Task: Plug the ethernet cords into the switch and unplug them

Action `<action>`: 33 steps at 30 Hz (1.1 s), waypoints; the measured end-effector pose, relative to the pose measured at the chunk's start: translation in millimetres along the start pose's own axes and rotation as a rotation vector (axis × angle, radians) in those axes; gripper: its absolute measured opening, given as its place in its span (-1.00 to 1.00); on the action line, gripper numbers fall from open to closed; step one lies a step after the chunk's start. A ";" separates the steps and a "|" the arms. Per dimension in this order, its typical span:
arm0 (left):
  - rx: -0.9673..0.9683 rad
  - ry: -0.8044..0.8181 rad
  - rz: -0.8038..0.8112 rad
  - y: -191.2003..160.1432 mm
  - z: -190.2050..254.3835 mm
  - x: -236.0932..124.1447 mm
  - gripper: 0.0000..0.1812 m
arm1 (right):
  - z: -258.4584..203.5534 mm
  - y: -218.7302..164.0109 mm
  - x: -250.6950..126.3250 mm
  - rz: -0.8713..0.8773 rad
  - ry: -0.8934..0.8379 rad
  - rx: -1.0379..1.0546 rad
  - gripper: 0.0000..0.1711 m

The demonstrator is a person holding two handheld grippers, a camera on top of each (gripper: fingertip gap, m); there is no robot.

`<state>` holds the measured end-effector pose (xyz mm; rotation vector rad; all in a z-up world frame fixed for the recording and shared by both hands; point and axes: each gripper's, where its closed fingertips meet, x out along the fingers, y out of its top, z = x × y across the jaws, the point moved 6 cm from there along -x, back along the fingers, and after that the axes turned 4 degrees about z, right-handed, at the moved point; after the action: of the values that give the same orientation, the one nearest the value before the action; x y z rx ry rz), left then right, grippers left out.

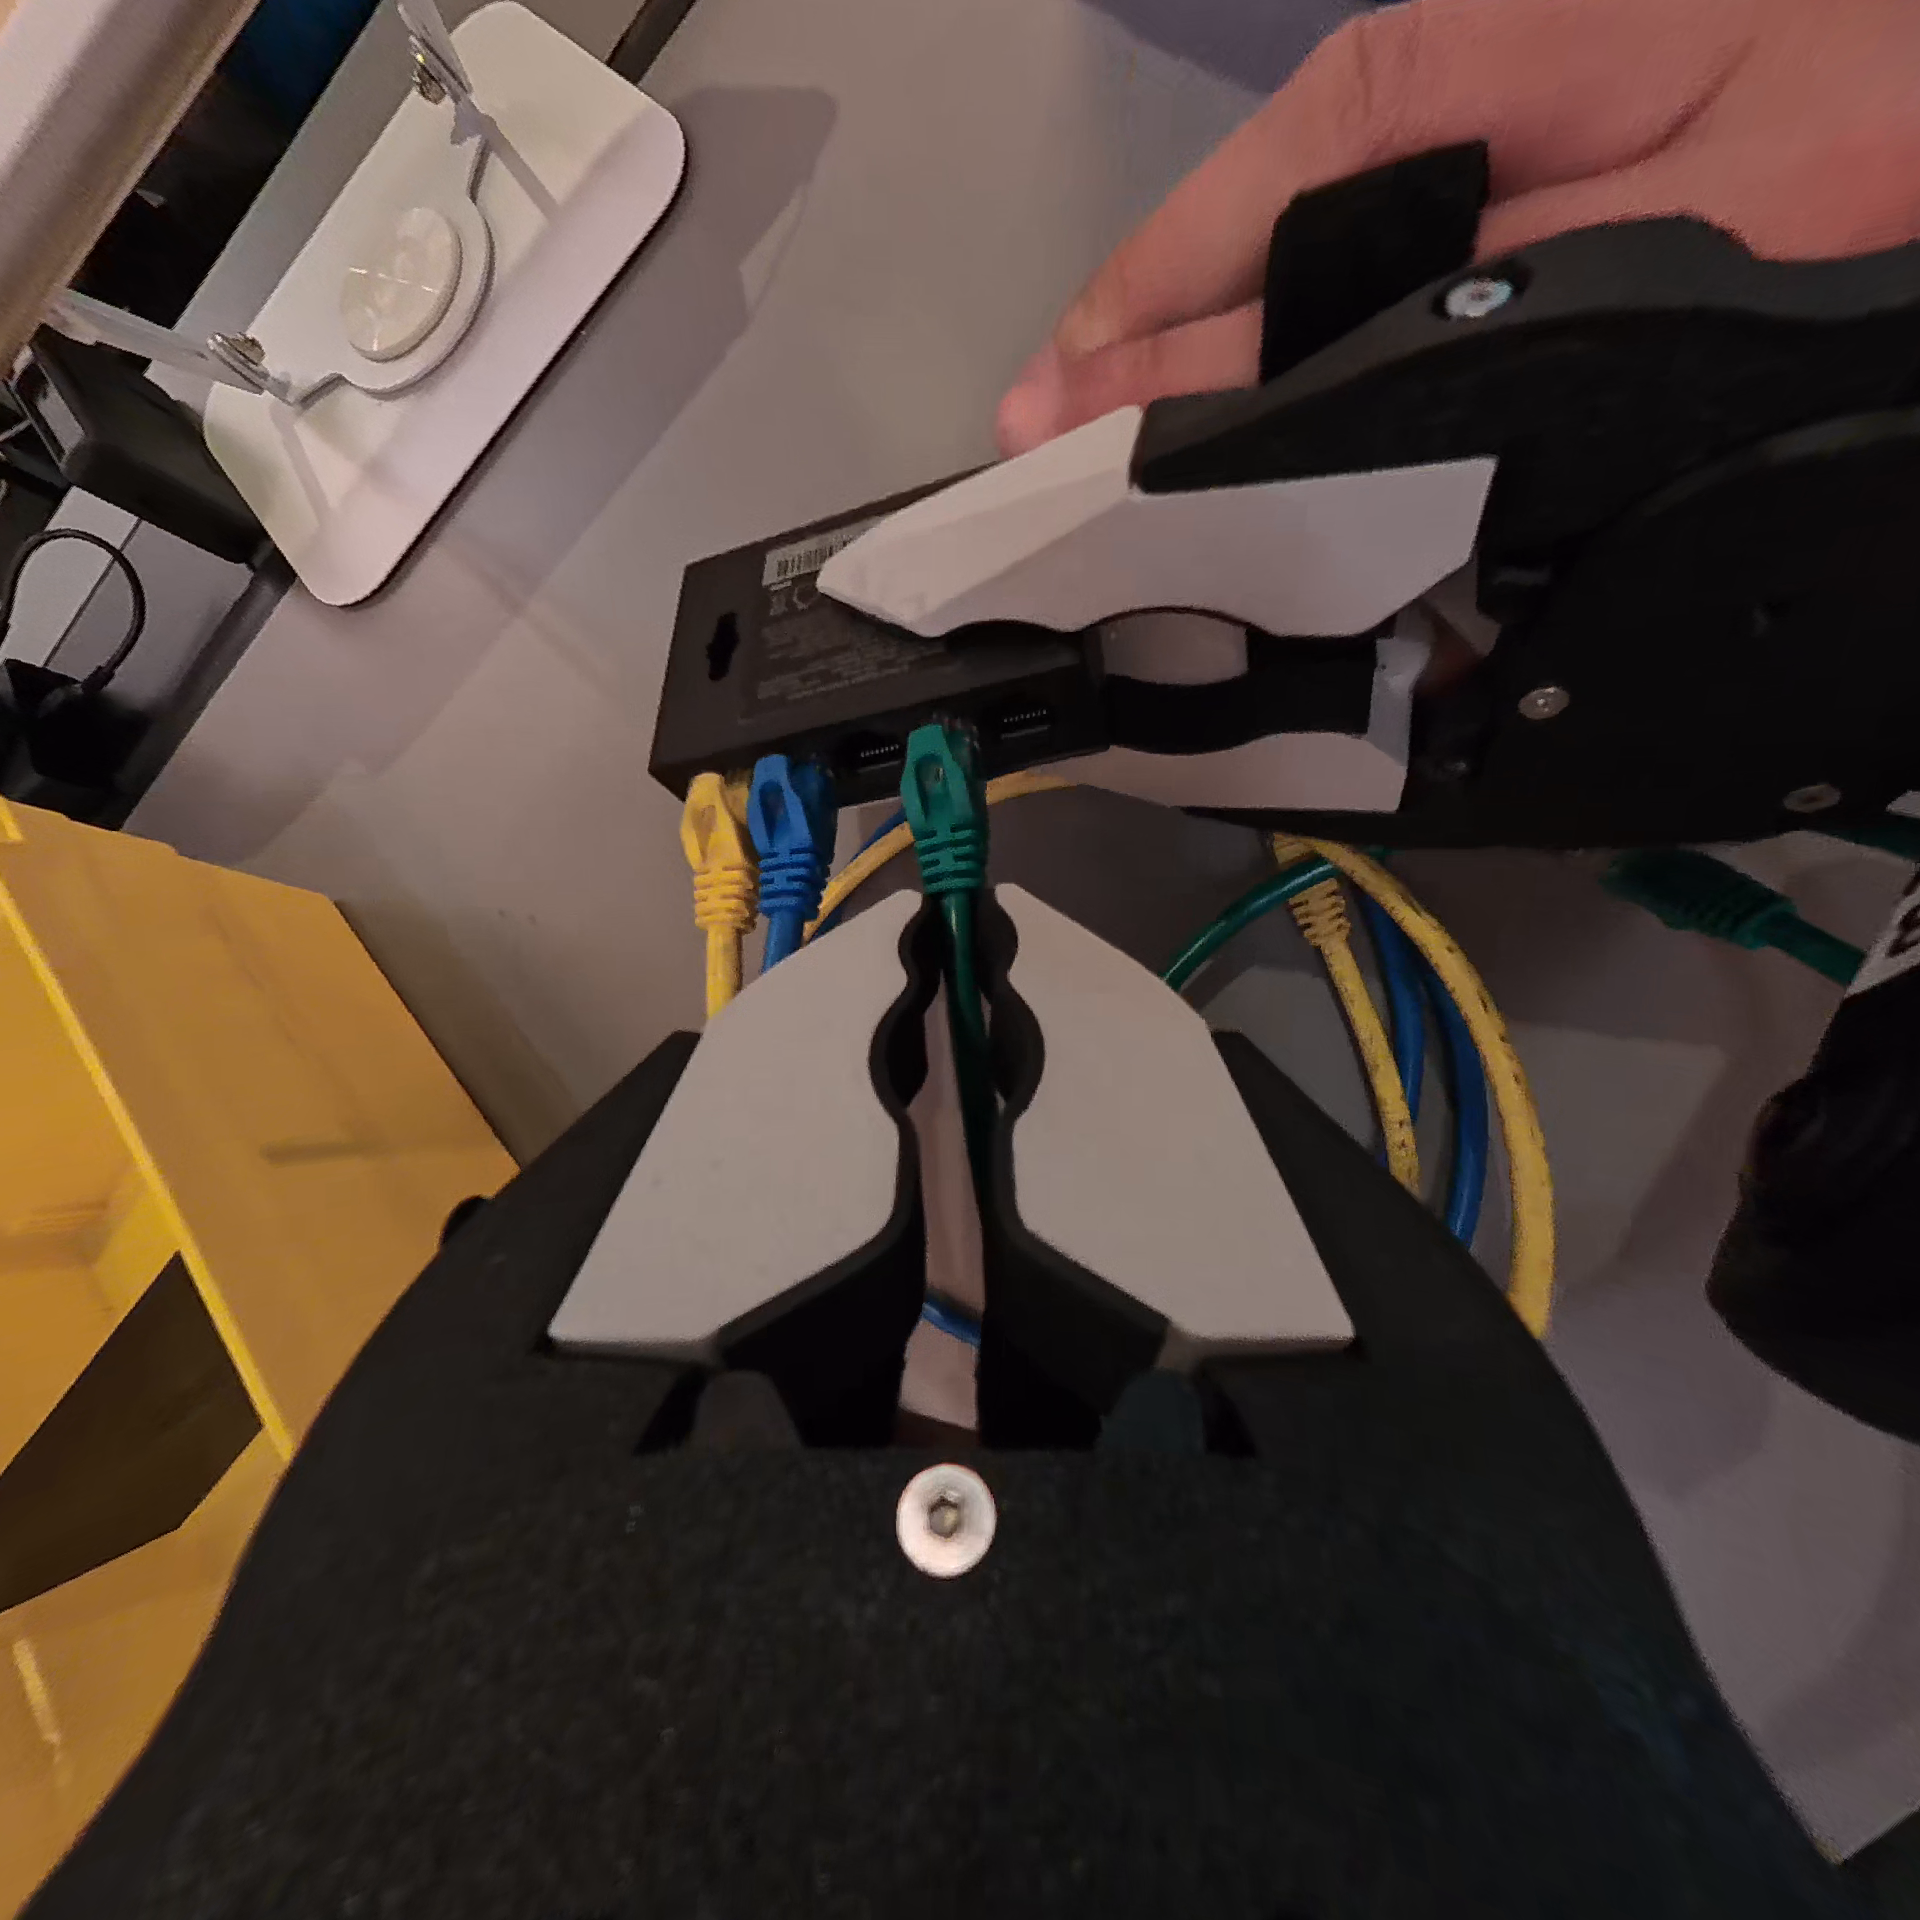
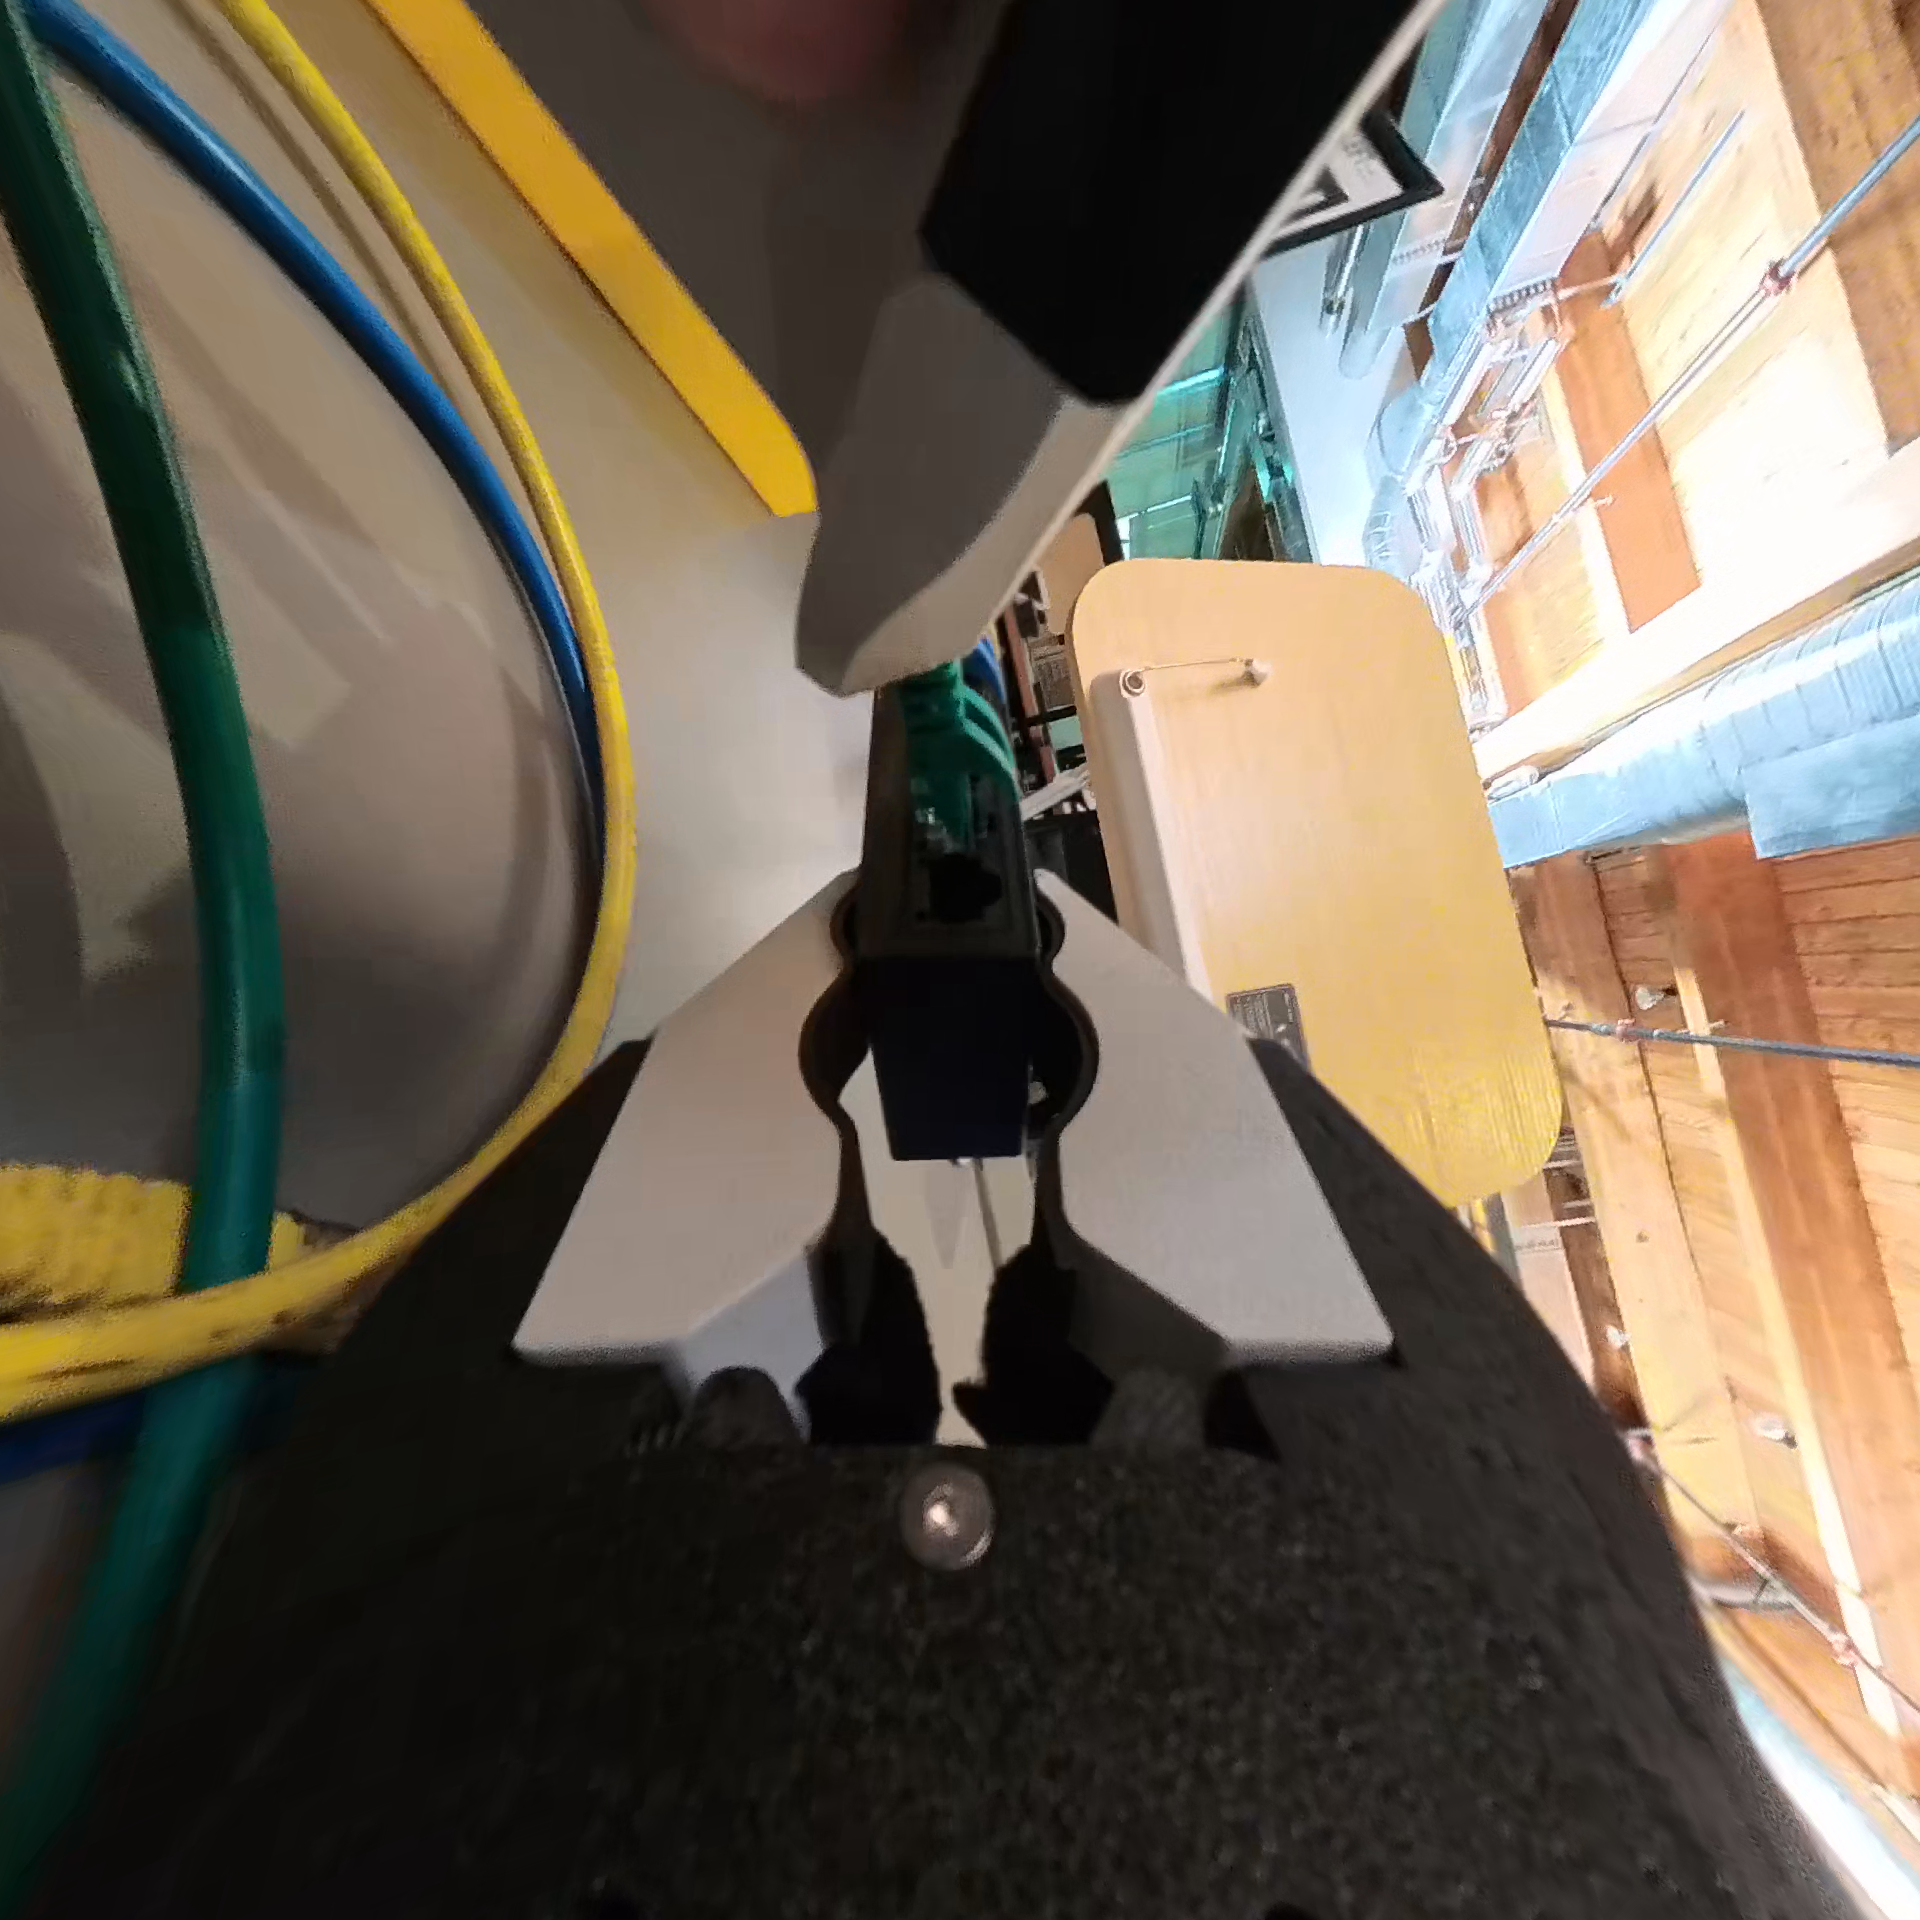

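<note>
The black switch (image 1: 831, 655) is held above the grey table, ports facing me. A yellow plug (image 1: 717, 842), a blue plug (image 1: 790, 831) and a green plug (image 1: 940, 810) sit in its ports, with two ports empty. My left gripper (image 1: 956, 904) is shut on the green cord (image 1: 971, 1039) just behind its plug. My right gripper (image 2: 945, 894) is shut on the switch's right end (image 2: 951, 1060). Its upper finger (image 1: 1039, 540) lies over the switch in the left wrist view. The green plug (image 2: 940, 727) also shows in the right wrist view, under a left finger (image 2: 935, 540).
A yellow bin (image 1: 156, 1091) stands to the left. A white stand base (image 1: 447, 312) is at the back left. Loops of yellow, blue and green cord (image 1: 1455, 1039) lie under the switch, with loose yellow (image 1: 1320, 904) and green (image 1: 1704, 904) plugs. A hand (image 1: 1351, 156) holds the right gripper.
</note>
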<state>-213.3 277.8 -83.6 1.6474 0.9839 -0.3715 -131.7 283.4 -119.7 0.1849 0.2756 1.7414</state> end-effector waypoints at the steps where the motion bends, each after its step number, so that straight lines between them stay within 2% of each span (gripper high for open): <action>1: 0.013 -0.004 -0.007 0.2 0.2 -1.0 -0.94 | 1.1 0.9 -0.8 0.010 -0.007 -0.028 -0.70; 8: 0.063 -0.004 0.004 4.9 1.1 -1.3 -0.95 | 2.4 0.9 -4.7 -0.005 -0.024 -0.049 -0.71; 12: 0.119 -0.068 -0.013 -2.0 0.6 -2.5 -0.95 | -4.7 5.3 -5.2 0.017 0.006 -0.083 -0.72; 16: 0.096 -0.118 0.005 -4.5 -1.5 -5.3 -0.96 | -7.9 9.4 -5.3 0.030 0.027 -0.059 -0.72; 20: 0.101 -0.107 0.007 -3.5 -1.4 1.2 -0.95 | -11.2 4.3 -3.2 0.012 0.047 -0.030 -0.71; 23: 0.087 -0.087 0.066 -2.2 -3.7 2.8 -0.95 | -6.2 1.6 -1.6 0.014 0.040 0.025 -0.71; 26: 0.076 -0.062 0.070 -9.5 -3.7 5.4 -0.94 | -10.1 1.3 1.6 0.014 0.018 -0.031 -0.70; 30: 0.063 0.008 0.145 -6.6 -1.4 -3.1 -0.93 | -1.2 1.5 3.9 0.022 0.006 0.007 -0.70; 32: 0.052 0.013 0.207 -3.0 -3.4 -22.6 -0.90 | -5.0 -5.9 6.1 -0.014 0.040 0.045 -0.70; 33: -0.013 0.004 0.268 -0.5 -6.4 -39.5 -0.84 | -6.3 -11.2 6.9 -0.035 0.063 0.081 -0.70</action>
<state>-239.1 267.6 -54.7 1.7421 0.7543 -0.1808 -124.2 291.6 -129.1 0.1835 0.3933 1.7045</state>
